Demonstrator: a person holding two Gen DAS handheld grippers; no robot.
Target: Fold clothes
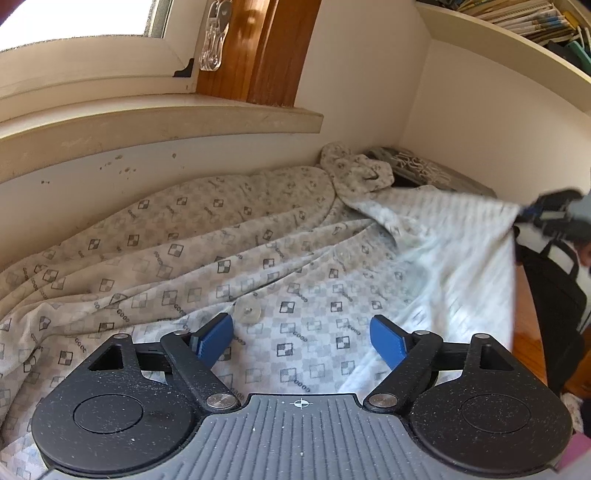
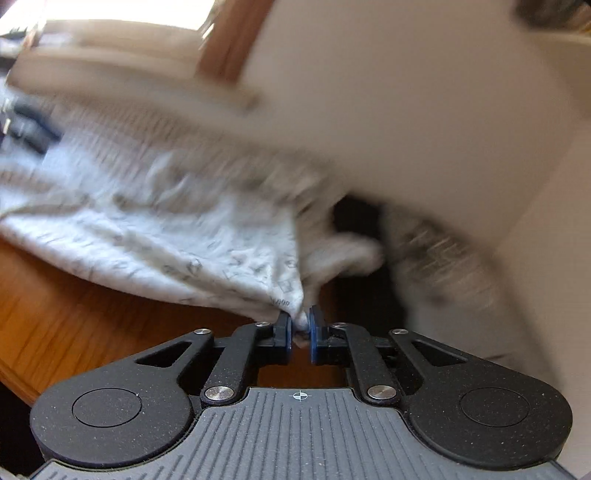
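A pale shirt printed with small checkered squares lies rumpled on the wooden table, a clear button near its placket. My left gripper hovers over the shirt's near part, its blue pads wide apart with only flat cloth beneath them. In the right wrist view my right gripper is shut on a bunched corner of the shirt, which stretches away to the left in blur. That same right gripper appears at the far right of the left wrist view, pulling the cloth taut.
A window sill and white wall run behind the table. A dark patterned folded item sits in the back corner. A shelf of books hangs above. A black bag stands off the table's right edge.
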